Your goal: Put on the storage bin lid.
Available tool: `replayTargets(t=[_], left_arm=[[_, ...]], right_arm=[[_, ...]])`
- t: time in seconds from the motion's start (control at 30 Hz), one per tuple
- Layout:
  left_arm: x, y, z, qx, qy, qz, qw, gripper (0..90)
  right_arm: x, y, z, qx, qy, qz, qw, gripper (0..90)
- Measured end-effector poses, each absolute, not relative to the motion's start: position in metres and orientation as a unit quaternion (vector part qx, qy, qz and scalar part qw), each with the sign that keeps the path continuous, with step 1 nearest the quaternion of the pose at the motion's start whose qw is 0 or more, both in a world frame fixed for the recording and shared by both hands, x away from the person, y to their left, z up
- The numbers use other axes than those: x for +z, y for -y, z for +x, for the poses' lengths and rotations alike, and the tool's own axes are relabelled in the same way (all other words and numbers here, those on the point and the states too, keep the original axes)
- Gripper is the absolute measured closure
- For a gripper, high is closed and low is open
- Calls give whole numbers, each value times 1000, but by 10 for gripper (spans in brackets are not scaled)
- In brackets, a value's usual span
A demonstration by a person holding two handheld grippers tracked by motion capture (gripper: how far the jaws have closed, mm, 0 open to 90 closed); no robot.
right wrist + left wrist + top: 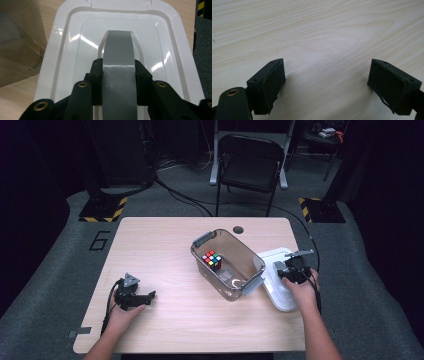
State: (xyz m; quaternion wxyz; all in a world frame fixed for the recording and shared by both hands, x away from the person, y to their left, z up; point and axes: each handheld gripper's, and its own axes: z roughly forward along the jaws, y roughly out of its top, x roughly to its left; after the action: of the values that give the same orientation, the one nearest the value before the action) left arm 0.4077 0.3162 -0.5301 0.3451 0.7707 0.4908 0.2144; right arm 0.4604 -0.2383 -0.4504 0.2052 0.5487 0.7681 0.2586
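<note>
1. My right gripper (119, 82) is clenched on the grey handle (118, 52) of the white lid (62, 50), one jaw pressed against each side of the strap.
2. The lid is glossy white plastic with rounded corners, stepped ridges and a recessed centre that the grey handle arches over; glare streaks run across it.
3. In the high view the lid (272, 260) sits at centre right, at the table's (165, 320) right edge, just beside the clear bin (250, 262) holding a colour cube (212, 259).
4. My left gripper (327, 82) rests released at lower left, jaws wide apart over bare wood.
</note>
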Motion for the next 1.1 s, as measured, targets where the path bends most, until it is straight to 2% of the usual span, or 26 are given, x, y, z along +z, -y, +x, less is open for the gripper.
replayTargets(t=[1.1], left_arm=[[-530,-316,408,214,-491,771,345,138]], right_arm=[[-393,238,483,264,-770,536,226,667]])
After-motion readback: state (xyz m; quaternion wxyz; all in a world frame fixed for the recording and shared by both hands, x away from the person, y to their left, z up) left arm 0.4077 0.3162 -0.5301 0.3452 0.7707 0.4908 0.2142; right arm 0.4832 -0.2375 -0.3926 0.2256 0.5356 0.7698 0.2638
